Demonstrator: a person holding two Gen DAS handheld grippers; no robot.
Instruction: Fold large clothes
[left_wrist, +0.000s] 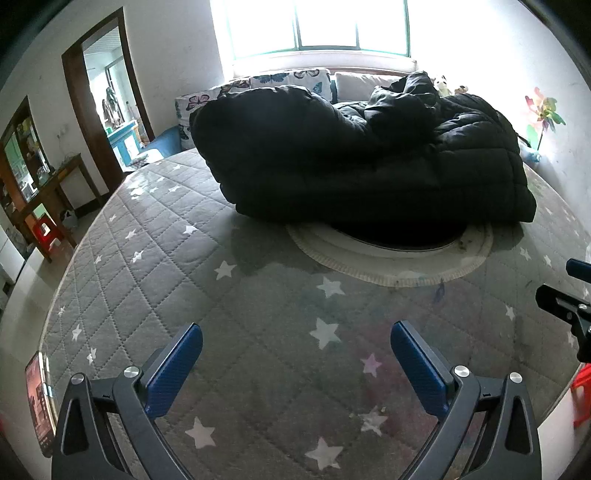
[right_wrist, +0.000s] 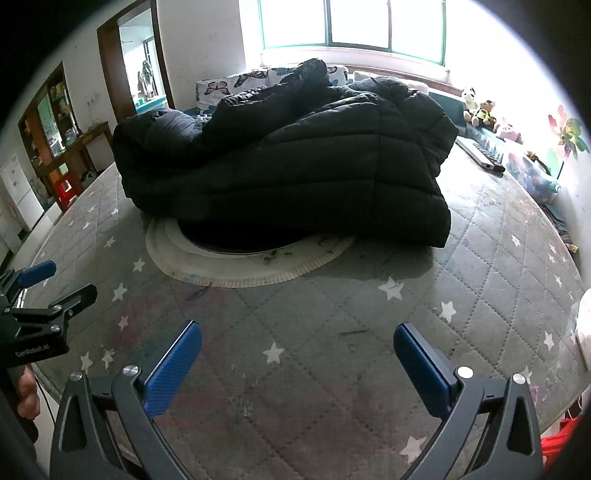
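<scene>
From the left wrist, the left gripper (left_wrist: 296, 341) has its blue fingers spread wide and holds nothing. It hangs over the gray bed with stars (left_wrist: 155, 258). The big black coat (left_wrist: 362, 158) lies in a lumpy pile far up the bed, partly on a round white mat (left_wrist: 391, 262).

From the right wrist, the right gripper (right_wrist: 297, 341) is spread wide too, with nothing in it. The coat sits well ahead of it.

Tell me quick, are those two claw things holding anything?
Left gripper: open, holding nothing.
Right gripper: open, holding nothing.
</scene>
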